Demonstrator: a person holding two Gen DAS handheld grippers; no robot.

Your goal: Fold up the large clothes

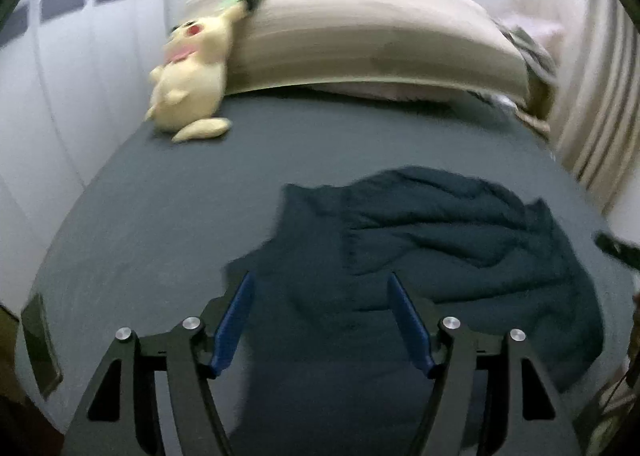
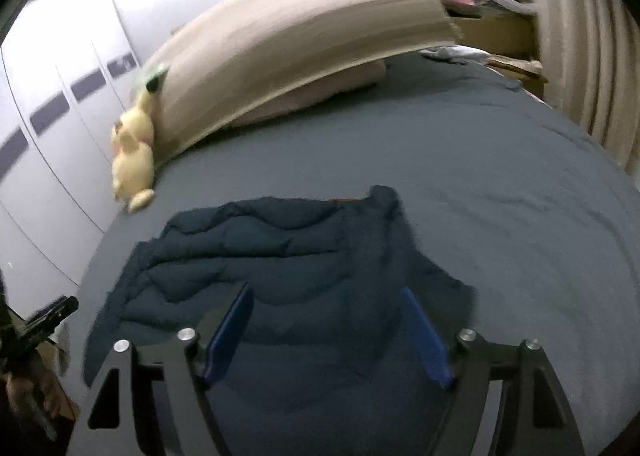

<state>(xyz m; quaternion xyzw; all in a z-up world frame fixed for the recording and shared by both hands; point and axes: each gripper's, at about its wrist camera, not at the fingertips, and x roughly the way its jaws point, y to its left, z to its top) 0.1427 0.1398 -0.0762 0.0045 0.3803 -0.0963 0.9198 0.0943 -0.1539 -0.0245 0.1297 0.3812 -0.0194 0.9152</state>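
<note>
Across the lower middle of both wrist views, a dark teal garment (image 1: 440, 240) lies crumpled on a grey-blue bed sheet (image 1: 168, 196). At the bottom of the left wrist view, the left gripper (image 1: 322, 282) hangs above the garment's near left edge, its blue pads (image 1: 234, 324) spread wide with nothing clamped between them. At the bottom of the right wrist view, the right gripper (image 2: 326, 294) is likewise spread wide over the garment's (image 2: 280, 264) near part, its pads (image 2: 228, 336) gripping nothing. A yellow plush toy (image 1: 188, 76) leans against a long beige pillow (image 1: 360, 36) at the upper left. Both pictures are blurred.
</note>
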